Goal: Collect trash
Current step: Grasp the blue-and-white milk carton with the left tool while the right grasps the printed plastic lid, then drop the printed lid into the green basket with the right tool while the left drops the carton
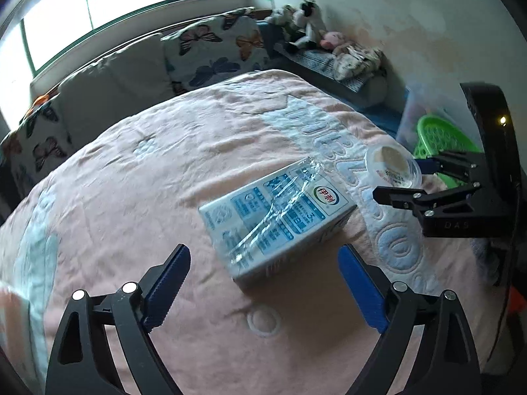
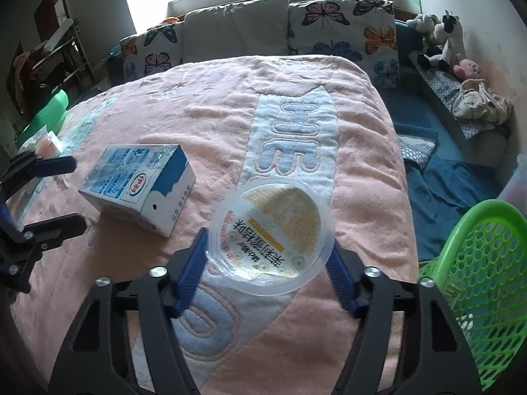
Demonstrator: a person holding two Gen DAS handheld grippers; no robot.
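Observation:
A blue and white milk carton (image 1: pixel 276 217) lies flat on the pink blanket (image 1: pixel 131 181); it also shows in the right wrist view (image 2: pixel 138 184). My left gripper (image 1: pixel 263 283) is open, its blue pads on either side of the carton's near end, apart from it. A clear plastic cup with a printed lid (image 2: pixel 273 237) sits between the pads of my right gripper (image 2: pixel 268 263), which closes around its rim and seems to touch it on both sides. The cup (image 1: pixel 393 164) and right gripper (image 1: pixel 405 177) also show in the left wrist view.
A green mesh basket (image 2: pixel 477 289) stands off the bed's right edge; it also shows in the left wrist view (image 1: pixel 441 138). Butterfly cushions (image 2: pixel 342 29) line the headboard. Stuffed toys (image 2: pixel 441 36) sit on a bench by the wall. A green object (image 2: pixel 46 115) lies left.

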